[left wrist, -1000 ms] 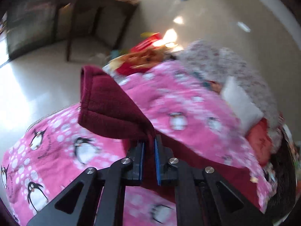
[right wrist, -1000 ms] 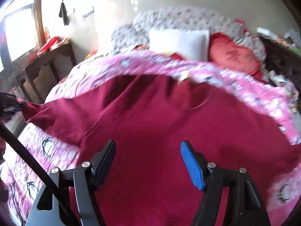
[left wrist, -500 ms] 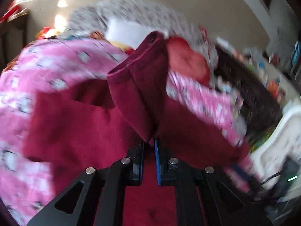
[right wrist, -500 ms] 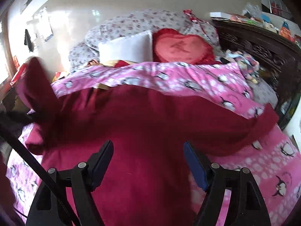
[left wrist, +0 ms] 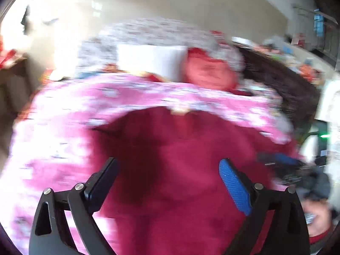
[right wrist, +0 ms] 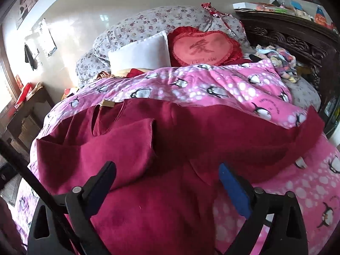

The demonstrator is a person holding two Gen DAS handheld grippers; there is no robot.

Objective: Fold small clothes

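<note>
Maroon garment flat on penguin blanket, one sleeve folded in.
We hold left gripper and right gripper wide, empty, freeing cloth to settle.

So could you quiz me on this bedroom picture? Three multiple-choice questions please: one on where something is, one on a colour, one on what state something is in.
1. Where does the dark red garment lie?
A. on the pink penguin blanket
B. on the floor
C. on a chair

2. What colour is the pillow beside the red heart-shaped cushion?
A. green
B. white
C. black

3. How do the jaws of the left gripper and right gripper stand?
A. both shut on cloth
B. only one is open
C. both open, holding nothing

Answers:
1 A, the garment is spread over the blanket on the bed.
2 B, a plain white pillow leans against the floral bedding.
3 C, each wrist view shows a wide gap between the fingers, with nothing in it.
</note>
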